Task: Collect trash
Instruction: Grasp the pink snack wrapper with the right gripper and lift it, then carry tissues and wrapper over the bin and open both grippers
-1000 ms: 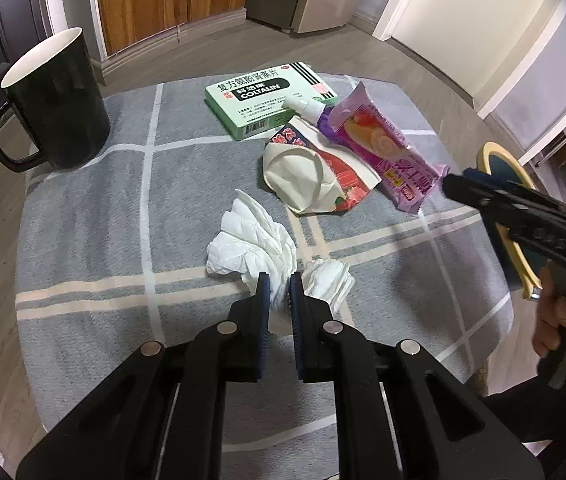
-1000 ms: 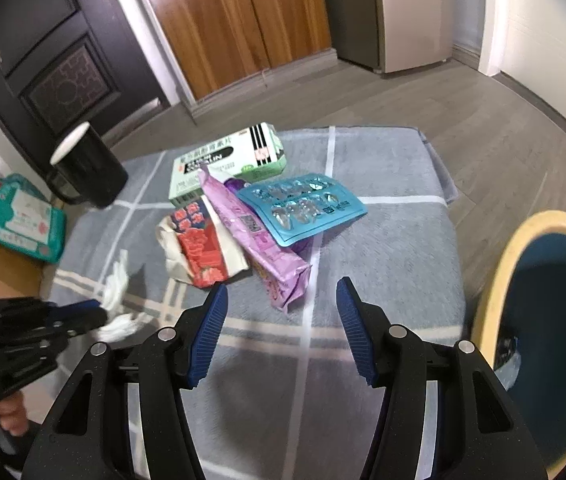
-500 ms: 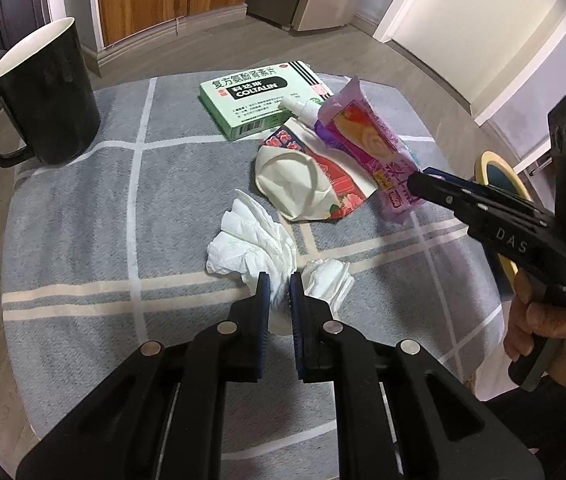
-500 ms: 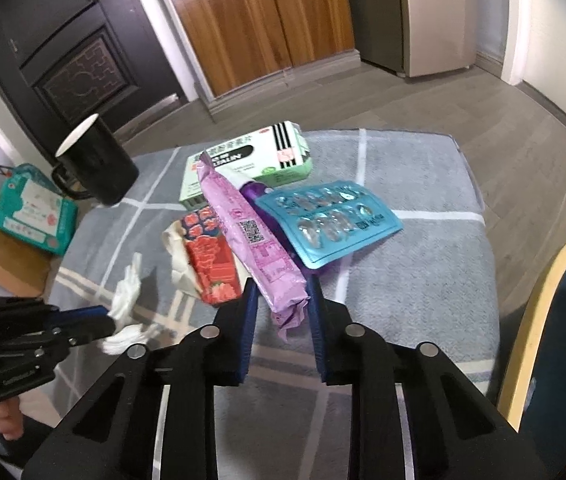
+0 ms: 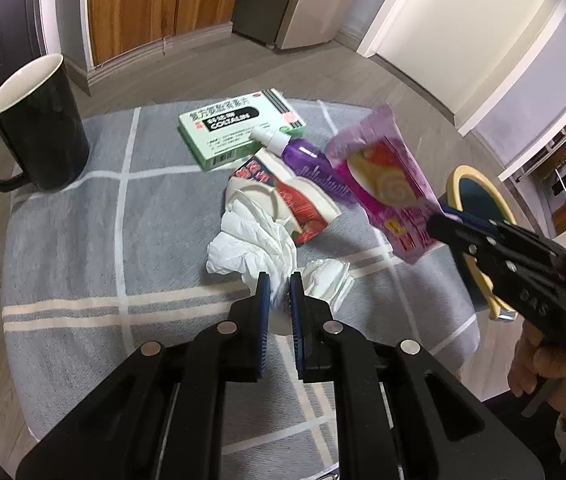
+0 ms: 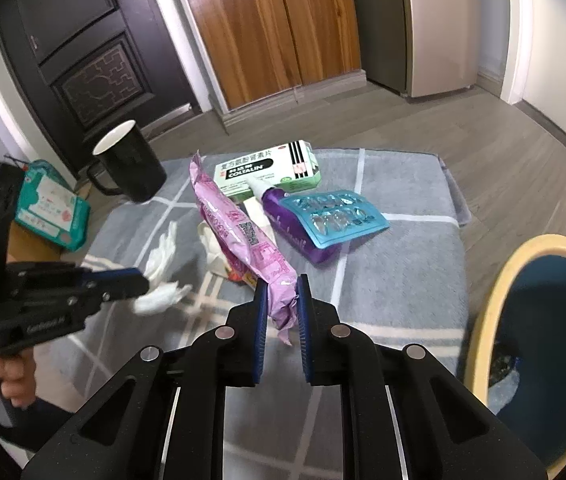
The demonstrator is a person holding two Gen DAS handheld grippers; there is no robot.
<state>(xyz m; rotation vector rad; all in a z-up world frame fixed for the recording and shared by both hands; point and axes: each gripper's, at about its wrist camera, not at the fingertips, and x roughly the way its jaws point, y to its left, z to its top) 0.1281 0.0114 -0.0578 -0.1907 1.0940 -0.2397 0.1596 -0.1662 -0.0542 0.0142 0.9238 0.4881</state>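
Note:
My left gripper (image 5: 280, 280) is shut on a crumpled white tissue (image 5: 259, 240) and holds it just above the grey checked cloth (image 5: 83, 264). My right gripper (image 6: 281, 284) is shut on the end of a purple snack wrapper (image 6: 239, 232) and lifts it off the table; it also shows in the left wrist view (image 5: 387, 184). A red and white wrapper (image 5: 283, 196) lies crumpled beside the tissue. The bin (image 6: 539, 344), blue with a yellow rim, stands to the right of the table.
A black mug (image 5: 39, 128) stands at the far left. A green medicine box (image 5: 239, 128), a purple bottle (image 5: 307, 160) and a blue blister pack (image 6: 335, 216) lie at the back. A teal wipes pack (image 6: 51, 204) lies beyond the table's left edge.
My right gripper closed on the purple wrapper and raised it off the table. My left gripper stayed shut on the tissue and shifted slightly.

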